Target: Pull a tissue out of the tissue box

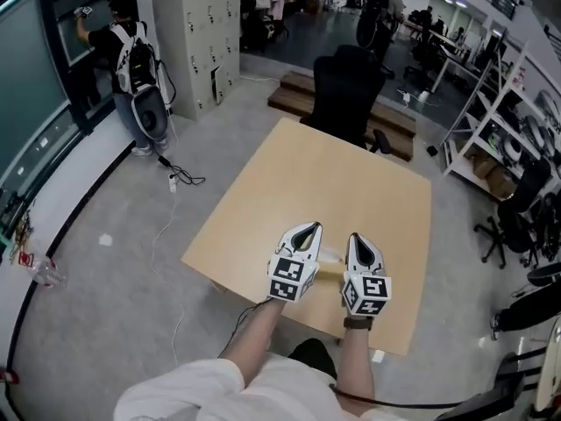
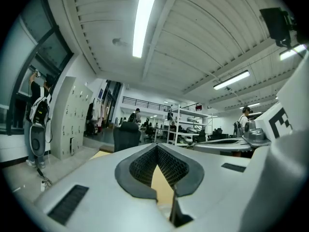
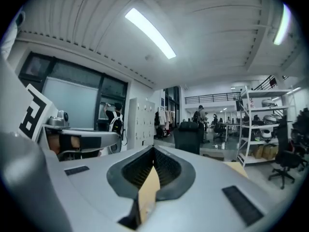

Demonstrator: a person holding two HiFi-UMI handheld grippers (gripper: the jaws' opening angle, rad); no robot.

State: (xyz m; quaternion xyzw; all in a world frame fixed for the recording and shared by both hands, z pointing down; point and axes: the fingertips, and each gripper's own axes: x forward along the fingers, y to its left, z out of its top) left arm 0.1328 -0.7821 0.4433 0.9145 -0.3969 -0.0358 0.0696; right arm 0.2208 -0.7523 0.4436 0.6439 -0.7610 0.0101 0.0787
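Table (image 1: 351,182) beneath left tool (image 1: 313,227) and right tool (image 1: 355,236); office chair (image 1: 346,90) beyond.

The counter (image 1: 351,182) is pale wood-look board, matt and smooth. The left claw (image 1: 309,227) and the right claw (image 1: 356,237) both have white plastic shells with a dull satin finish. Their inner pads (image 2: 144,167) are dark, rubbery and finely ribbed. The marker cubes (image 1: 292,277) carry flat black-and-white print. The floor (image 1: 114,288) is grey, smooth and faintly shiny. At the far side, a black chair (image 1: 344,90) looks like matt cloth, and the lockers (image 1: 197,33) look like painted grey metal.
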